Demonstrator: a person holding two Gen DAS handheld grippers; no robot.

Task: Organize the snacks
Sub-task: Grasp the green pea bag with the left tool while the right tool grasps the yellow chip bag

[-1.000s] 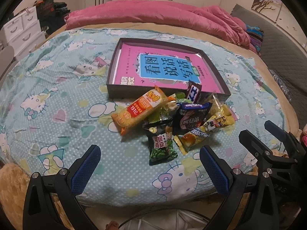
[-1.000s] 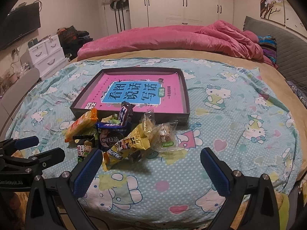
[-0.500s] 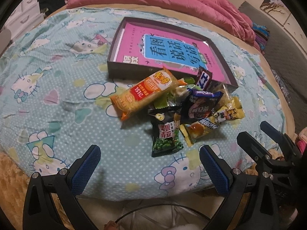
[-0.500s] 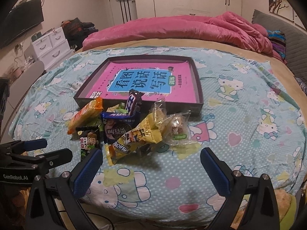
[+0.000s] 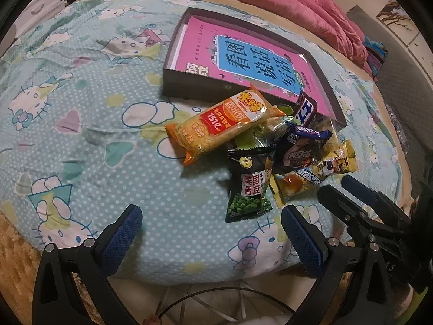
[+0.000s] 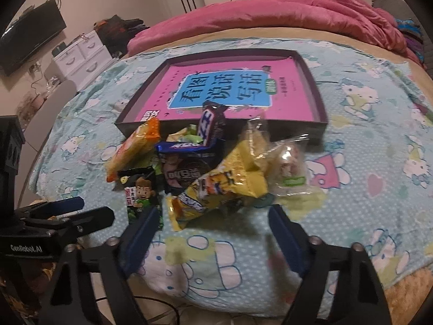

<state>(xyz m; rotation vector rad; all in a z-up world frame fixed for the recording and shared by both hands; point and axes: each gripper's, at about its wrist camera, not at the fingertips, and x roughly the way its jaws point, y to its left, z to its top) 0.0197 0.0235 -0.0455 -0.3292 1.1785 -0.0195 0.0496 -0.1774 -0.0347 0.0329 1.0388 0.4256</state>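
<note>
A pile of snack packets lies on the bed in front of a dark shallow box [image 5: 178, 84] with a pink book [image 5: 243, 62] inside. The pile holds an orange cracker pack [image 5: 224, 124], a black green-pea pack [image 5: 247, 189], a dark blue pack [image 5: 300, 146] and a yellow pack [image 6: 216, 189]; a clear bag [image 6: 289, 168] lies at its right. The box also shows in the right wrist view [image 6: 320, 132]. My left gripper [image 5: 211, 241] is open and empty, below the pile. My right gripper [image 6: 213, 233] is open and empty, just short of the yellow pack.
The bed has a light blue cartoon-print sheet [image 5: 81, 124] and a pink quilt [image 6: 270, 19] bunched at the far end. White drawers [image 6: 81, 51] and a wall TV [image 6: 29, 35] stand to the left. The bed's front edge is right under both grippers.
Both grippers have moved forward and closer to the snack pile. The right gripper's jaws have narrowed somewhat but stay open. The snacks have not moved.
</note>
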